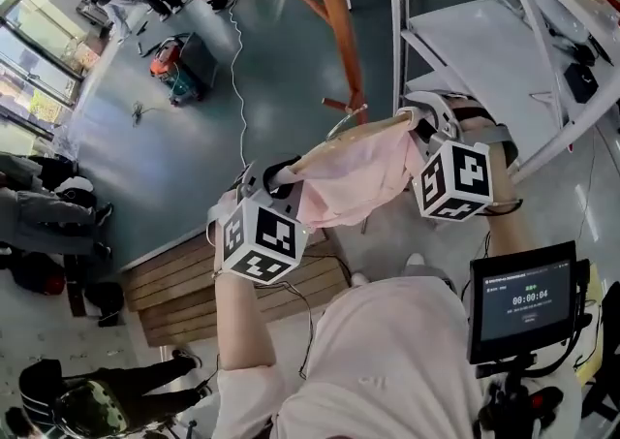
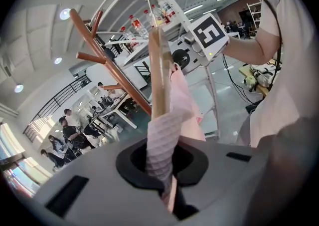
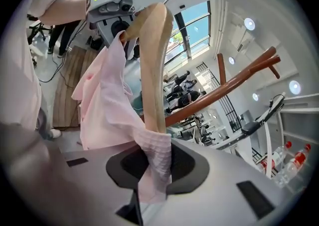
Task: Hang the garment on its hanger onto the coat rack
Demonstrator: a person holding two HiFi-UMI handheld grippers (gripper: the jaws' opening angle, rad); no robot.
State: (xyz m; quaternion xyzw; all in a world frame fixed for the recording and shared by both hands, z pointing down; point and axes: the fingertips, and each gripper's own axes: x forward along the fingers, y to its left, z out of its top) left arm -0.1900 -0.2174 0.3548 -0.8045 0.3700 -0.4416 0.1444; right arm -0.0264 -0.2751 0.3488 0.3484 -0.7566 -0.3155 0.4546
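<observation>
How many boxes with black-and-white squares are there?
2. One marker cube rides on the left hand-held gripper, at the pink garment's left end; the other rides on the right hand-held gripper, at its right end. I see no others.

Two in all, a left hand-held gripper (image 2: pixel 167 190) and a right hand-held gripper (image 3: pixel 149 190), one pink garment (image 1: pixel 354 175), one wooden hanger (image 3: pixel 152 60), one coat rack (image 1: pixel 339 11), one white shelf frame (image 1: pixel 465 20), one small screen (image 1: pixel 523 303) and one slatted wooden platform (image 1: pixel 184 292).

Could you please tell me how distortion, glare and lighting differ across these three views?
Head view: evenly lit and sharp, the coat rack crisp. Left gripper view: strong fisheye with dark corners, ceiling lights blown out. Right gripper view: same fisheye and dark corners, the garment softly lit without hard shadows.
</observation>
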